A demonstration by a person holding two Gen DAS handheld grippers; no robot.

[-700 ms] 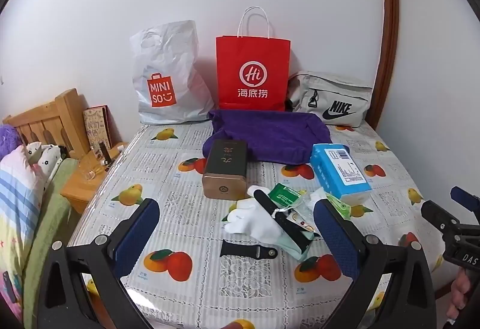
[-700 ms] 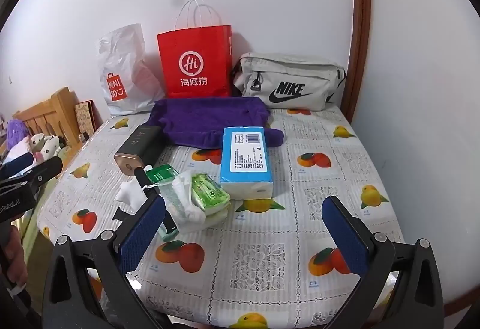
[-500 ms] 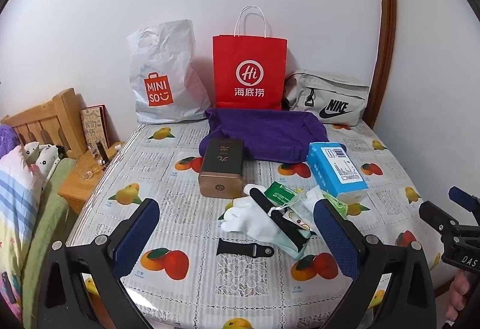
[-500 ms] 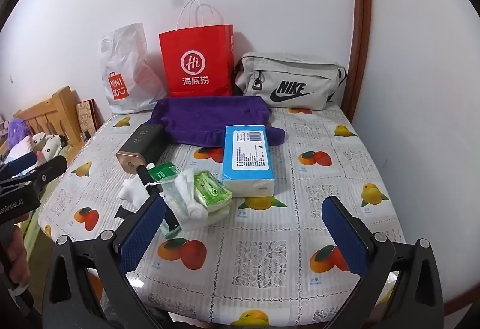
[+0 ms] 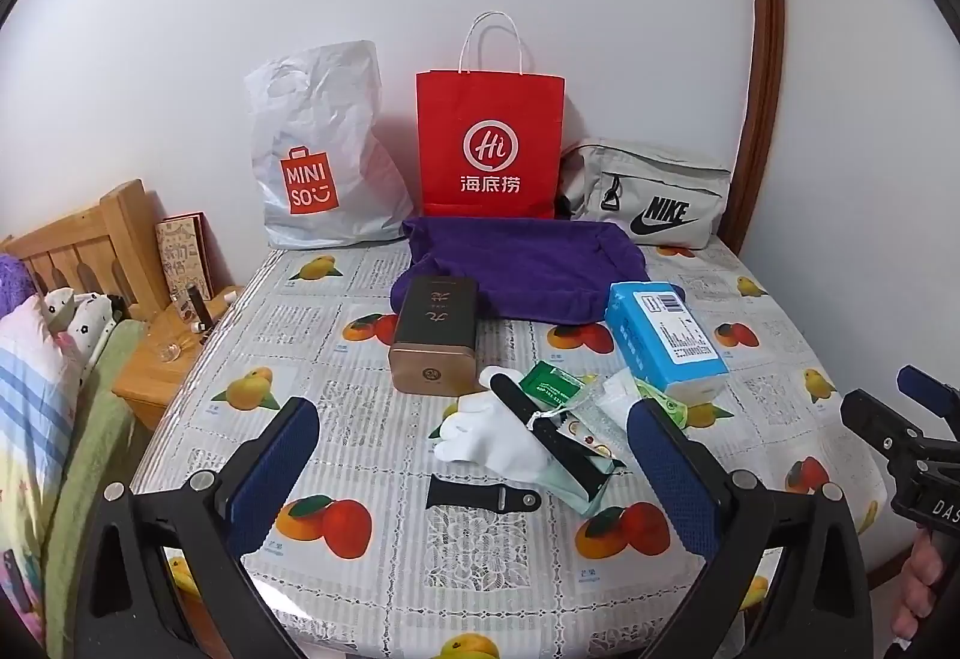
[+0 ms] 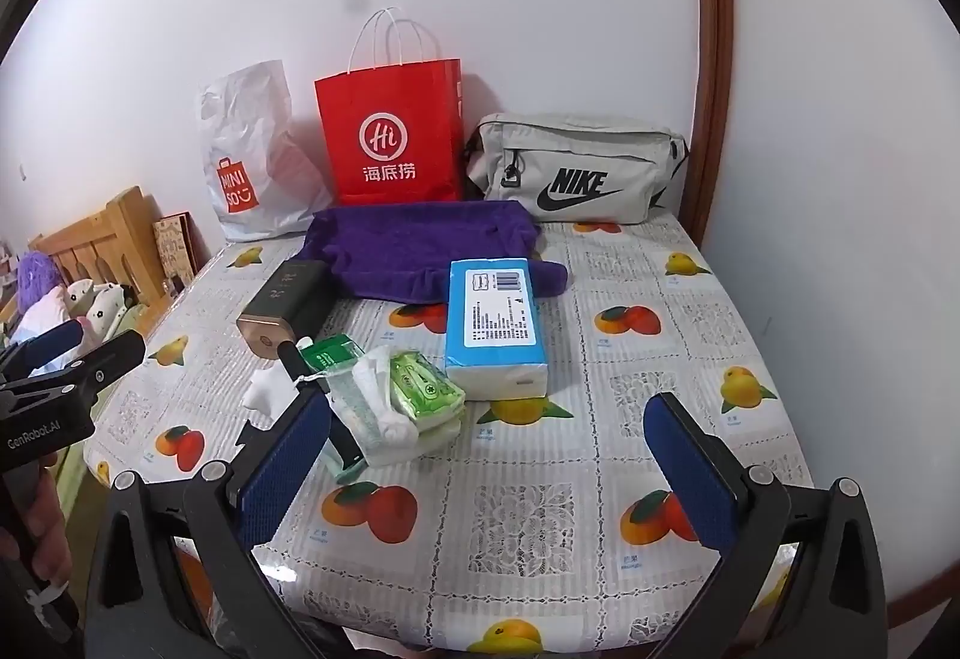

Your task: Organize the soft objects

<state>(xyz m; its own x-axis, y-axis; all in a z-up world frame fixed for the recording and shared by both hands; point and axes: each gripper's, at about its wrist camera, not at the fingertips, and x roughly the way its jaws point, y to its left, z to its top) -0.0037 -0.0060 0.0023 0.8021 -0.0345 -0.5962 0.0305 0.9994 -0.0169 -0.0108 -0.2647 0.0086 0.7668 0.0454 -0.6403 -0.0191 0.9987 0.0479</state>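
Above the table (image 5: 372, 479) — left gripper (image 5: 474, 470), right gripper (image 6: 489, 458) tilted down, jaws wide.

Both wrist views look down along their tongs from the table's (image 5: 372, 587) near edge, sharing its whole top.

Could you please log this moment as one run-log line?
left gripper: open, empty | right gripper: open, empty | glove, tissue pack: untouched on table
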